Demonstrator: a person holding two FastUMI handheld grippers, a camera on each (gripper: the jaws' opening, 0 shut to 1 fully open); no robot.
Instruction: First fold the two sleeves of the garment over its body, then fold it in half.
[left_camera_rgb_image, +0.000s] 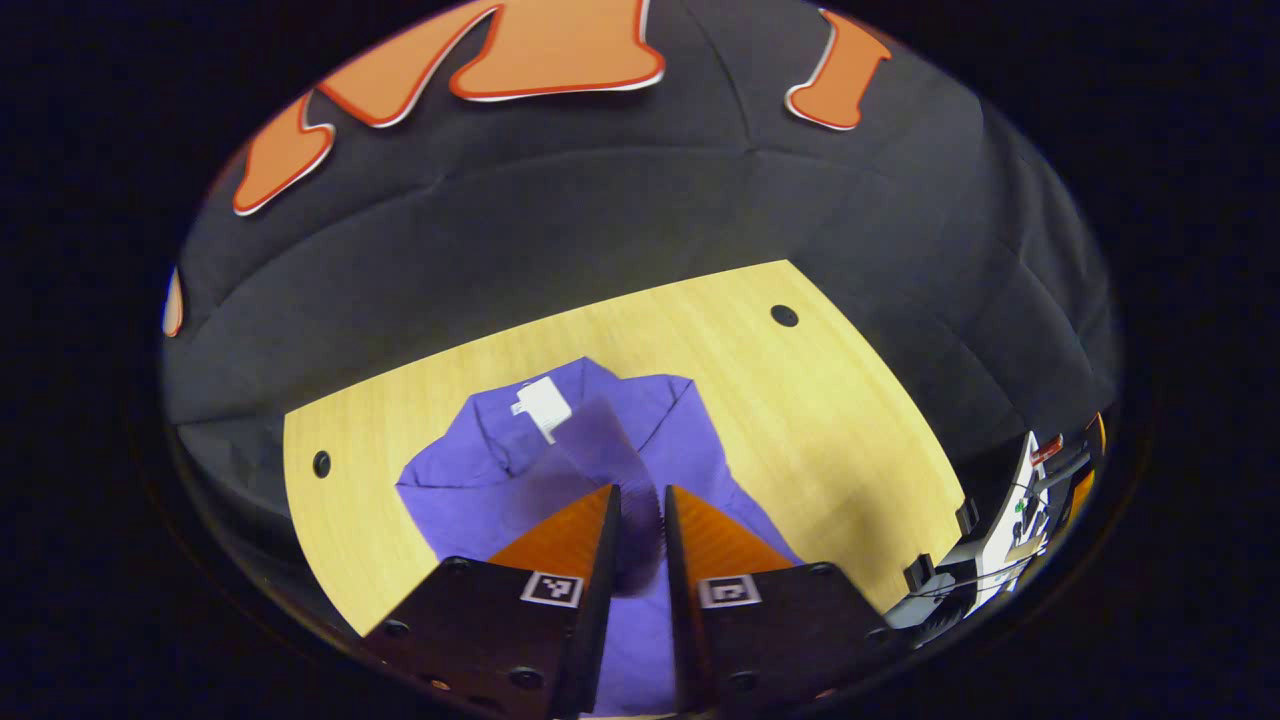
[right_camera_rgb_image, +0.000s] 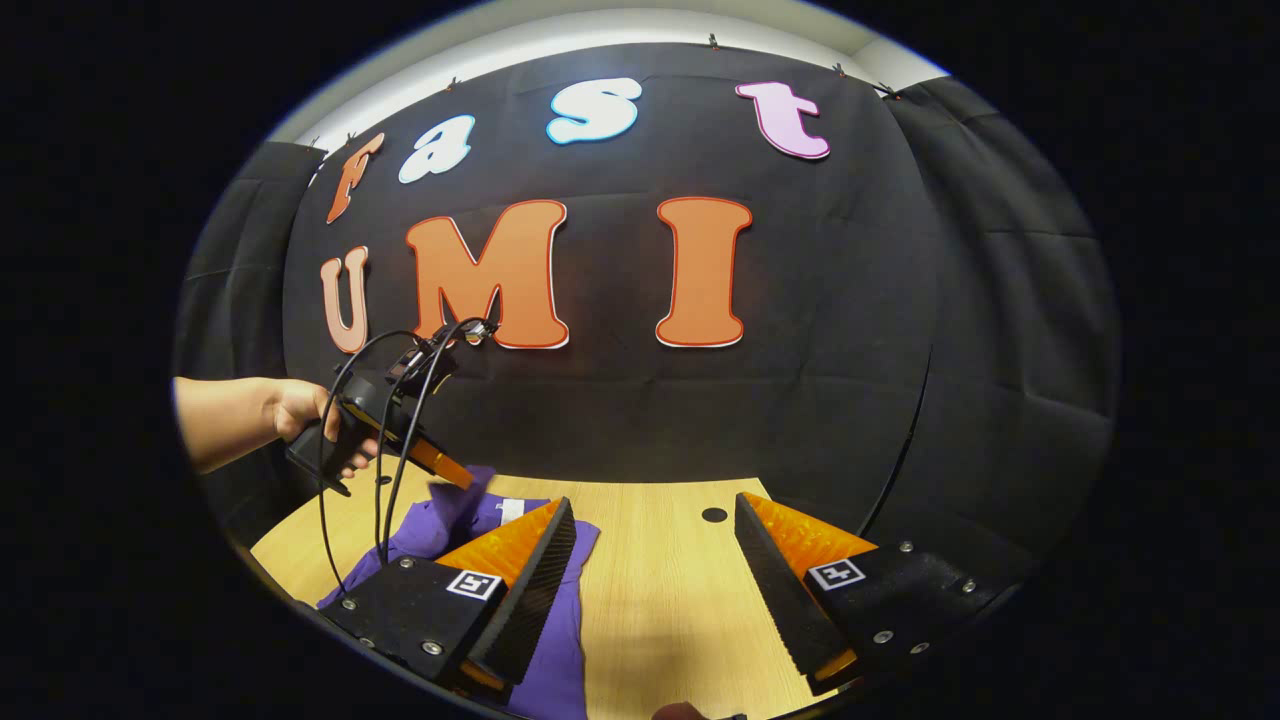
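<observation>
Up in the left gripper view, the left gripper (left_camera_rgb_image: 640, 500) pinches a blurred strip of the purple garment (left_camera_rgb_image: 690, 445), lifting it above the wooden table (left_camera_rgb_image: 830, 420); soft, light cloth, best taken by an edge. Over in the right gripper view, the right gripper (right_camera_rgb_image: 655, 540) hangs wide open, empty, garment just left, nothing blocking.

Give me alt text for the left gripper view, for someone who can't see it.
The left gripper pinches a blurred strip of a purple garment between its nearly closed fingers, above a light wooden table. The garment lies spread on the table with a white tag at its collar, and the other gripper shows at the right edge.
</observation>
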